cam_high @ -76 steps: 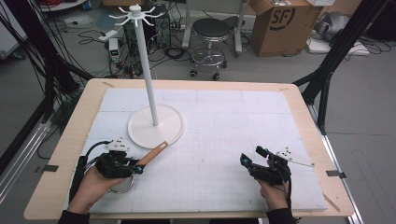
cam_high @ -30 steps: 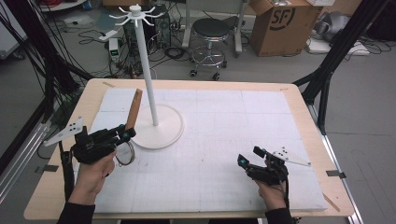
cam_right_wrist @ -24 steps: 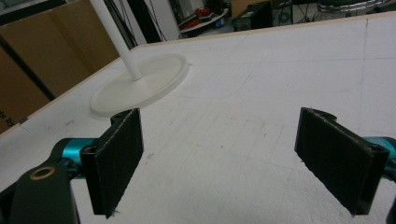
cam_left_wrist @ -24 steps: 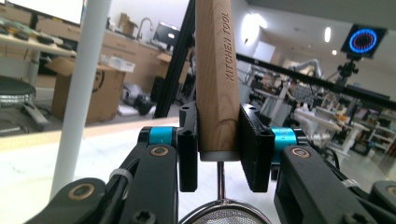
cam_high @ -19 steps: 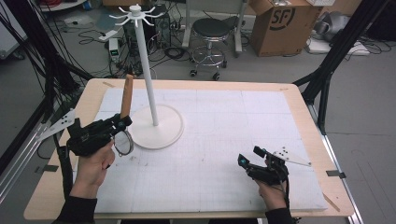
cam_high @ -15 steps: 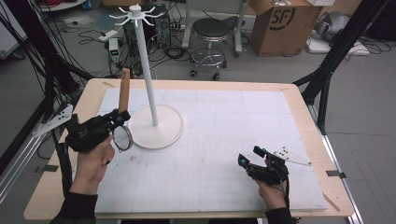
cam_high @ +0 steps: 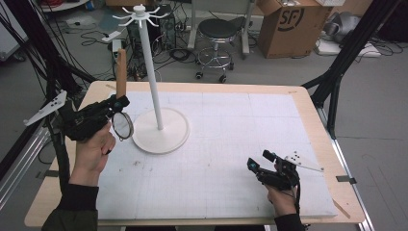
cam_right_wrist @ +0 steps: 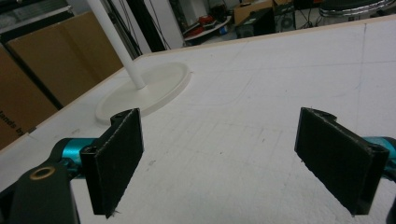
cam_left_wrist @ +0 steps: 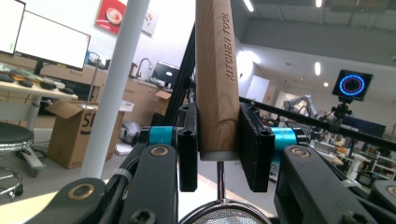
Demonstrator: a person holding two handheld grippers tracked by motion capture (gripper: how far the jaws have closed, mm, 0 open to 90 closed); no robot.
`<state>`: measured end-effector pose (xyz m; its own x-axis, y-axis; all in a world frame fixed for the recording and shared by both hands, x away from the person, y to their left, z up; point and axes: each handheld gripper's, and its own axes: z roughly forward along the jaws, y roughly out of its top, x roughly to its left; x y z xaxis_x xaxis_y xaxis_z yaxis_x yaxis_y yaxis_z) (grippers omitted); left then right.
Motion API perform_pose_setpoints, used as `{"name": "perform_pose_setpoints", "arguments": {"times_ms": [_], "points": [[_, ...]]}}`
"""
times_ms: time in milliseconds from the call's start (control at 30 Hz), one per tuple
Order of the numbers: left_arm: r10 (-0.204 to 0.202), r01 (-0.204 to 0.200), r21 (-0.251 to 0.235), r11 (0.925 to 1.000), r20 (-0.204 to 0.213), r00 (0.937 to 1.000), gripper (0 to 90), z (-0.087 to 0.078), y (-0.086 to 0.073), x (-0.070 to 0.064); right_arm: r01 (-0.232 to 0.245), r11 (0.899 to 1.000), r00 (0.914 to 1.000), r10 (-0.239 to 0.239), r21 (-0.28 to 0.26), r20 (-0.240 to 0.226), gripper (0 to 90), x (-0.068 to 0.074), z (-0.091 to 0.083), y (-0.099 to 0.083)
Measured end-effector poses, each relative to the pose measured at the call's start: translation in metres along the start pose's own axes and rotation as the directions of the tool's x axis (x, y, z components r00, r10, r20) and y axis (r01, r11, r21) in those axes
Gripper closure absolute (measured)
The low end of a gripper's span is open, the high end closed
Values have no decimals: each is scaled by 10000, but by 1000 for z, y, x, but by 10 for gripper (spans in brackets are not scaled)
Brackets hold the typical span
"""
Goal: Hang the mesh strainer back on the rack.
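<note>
A small strainer with a wooden handle (cam_high: 121,72) stands upright in my left gripper (cam_high: 117,103), which is shut on the handle (cam_left_wrist: 215,79) near its lower end. Its round mesh head (cam_high: 123,125) hangs below the jaws, raised above the table's left side. The handle reads "KITCHEN TOOL". A white hook stand (cam_high: 149,72) with a round base (cam_high: 161,131) rises just to the right of the strainer; its pole (cam_left_wrist: 116,84) shows close by in the left gripper view. My right gripper (cam_high: 257,165) rests low at the front right, open, with nothing between its pads (cam_right_wrist: 116,156).
A white gridded mat (cam_high: 226,144) covers the wooden table (cam_high: 317,120). The stand's hooks (cam_high: 139,12) spread out at its top. Behind the table stand a stool (cam_high: 219,31) and a cardboard box (cam_high: 291,24) on the floor. Black frame posts flank the table.
My left gripper has lifted the strainer from flat on the mat, turned its handle upright and drawn it left and back beside the stand. The right gripper has stayed put.
</note>
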<state>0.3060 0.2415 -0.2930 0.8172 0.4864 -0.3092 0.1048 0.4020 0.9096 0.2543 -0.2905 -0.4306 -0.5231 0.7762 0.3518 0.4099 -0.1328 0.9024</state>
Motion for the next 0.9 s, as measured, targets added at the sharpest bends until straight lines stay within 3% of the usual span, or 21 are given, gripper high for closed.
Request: {"name": "perform_pose_setpoints", "arguments": {"times_ms": [367, 467, 667, 900], "points": [[-31, 36, -233, 9997, 209, 9998, 712, 11, 12, 8, -177, 9998, 9998, 178, -49, 54, 144, -5, 0, -1], [14, 1, -488, 9988, 319, 9995, 712, 13, 18, 8, -233, 9997, 9997, 234, -118, 22, 144, -5, -1, -1], [241, -229, -736, 9970, 166, 9996, 712, 19, 28, 10, -232, 9993, 9997, 231, -289, -6, 144, -5, -1, 0], [423, -416, -700, 9967, 86, 9991, 712, 27, 37, 12, -299, 9992, 9995, 298, -273, -46, 144, -7, -1, -1]]}}
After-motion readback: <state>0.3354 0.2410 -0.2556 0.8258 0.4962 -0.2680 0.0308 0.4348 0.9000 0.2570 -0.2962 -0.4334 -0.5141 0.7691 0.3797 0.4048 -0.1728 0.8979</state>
